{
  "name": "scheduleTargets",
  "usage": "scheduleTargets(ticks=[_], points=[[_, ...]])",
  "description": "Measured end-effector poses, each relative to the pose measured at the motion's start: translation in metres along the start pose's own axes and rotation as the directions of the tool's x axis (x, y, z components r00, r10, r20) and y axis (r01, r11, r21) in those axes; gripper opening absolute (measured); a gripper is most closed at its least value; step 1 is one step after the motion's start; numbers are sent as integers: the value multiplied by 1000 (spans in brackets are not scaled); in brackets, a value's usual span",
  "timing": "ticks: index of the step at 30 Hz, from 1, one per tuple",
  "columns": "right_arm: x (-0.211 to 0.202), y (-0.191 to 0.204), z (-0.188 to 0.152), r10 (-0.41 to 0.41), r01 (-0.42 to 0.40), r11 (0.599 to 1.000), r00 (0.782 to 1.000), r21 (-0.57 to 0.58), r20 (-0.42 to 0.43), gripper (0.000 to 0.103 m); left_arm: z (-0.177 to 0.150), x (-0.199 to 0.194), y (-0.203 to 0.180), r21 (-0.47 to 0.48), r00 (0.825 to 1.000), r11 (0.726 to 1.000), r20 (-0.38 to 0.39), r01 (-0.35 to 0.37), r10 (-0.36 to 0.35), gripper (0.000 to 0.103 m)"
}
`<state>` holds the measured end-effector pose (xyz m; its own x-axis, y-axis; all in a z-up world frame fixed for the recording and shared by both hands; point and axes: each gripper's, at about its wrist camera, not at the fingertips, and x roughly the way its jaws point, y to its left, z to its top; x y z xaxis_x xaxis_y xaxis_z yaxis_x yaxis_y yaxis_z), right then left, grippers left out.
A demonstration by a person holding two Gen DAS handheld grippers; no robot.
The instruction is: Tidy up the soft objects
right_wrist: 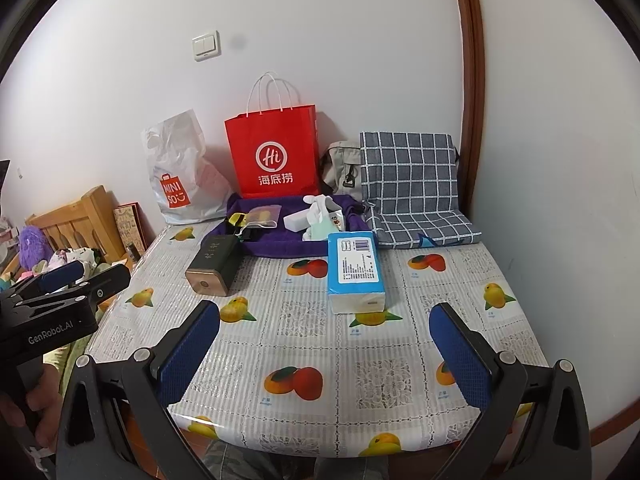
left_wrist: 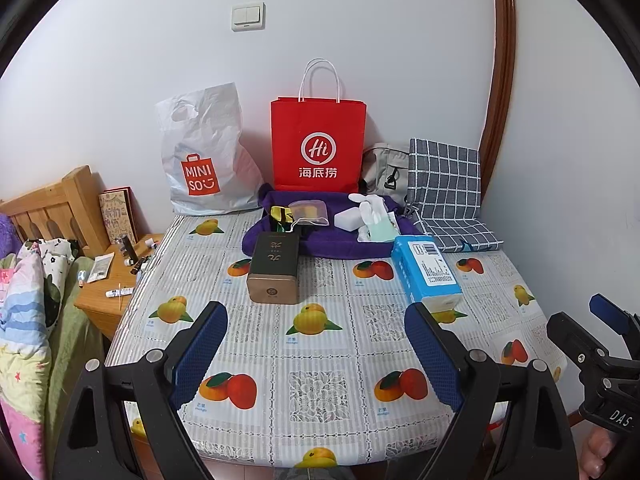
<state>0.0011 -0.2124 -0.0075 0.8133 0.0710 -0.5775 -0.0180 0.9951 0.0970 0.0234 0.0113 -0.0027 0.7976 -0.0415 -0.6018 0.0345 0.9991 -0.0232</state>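
We see a blue tissue pack lying flat right of centre on the fruit-print cloth, a purple towel spread behind it at mid-frame, a grey checked cushion folded upright at right.

A table stands against a wall. At its back, from left to right, stand a plastic bag, a paper bag, a small backpack and a checked cushion. Before the paper bag lies a folded towel with small items on it. A tin lies before the towel's left end, a tissue pack before its right end. A nightstand stands left of the table.
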Motion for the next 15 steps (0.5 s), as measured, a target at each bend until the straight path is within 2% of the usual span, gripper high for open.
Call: scheduleTargets(ticks=[15], points=[[-2, 2, 1, 0, 0, 1000, 1000, -1, 3, 103, 1, -2, 0, 2, 1000, 1000, 6, 0, 0, 90]])
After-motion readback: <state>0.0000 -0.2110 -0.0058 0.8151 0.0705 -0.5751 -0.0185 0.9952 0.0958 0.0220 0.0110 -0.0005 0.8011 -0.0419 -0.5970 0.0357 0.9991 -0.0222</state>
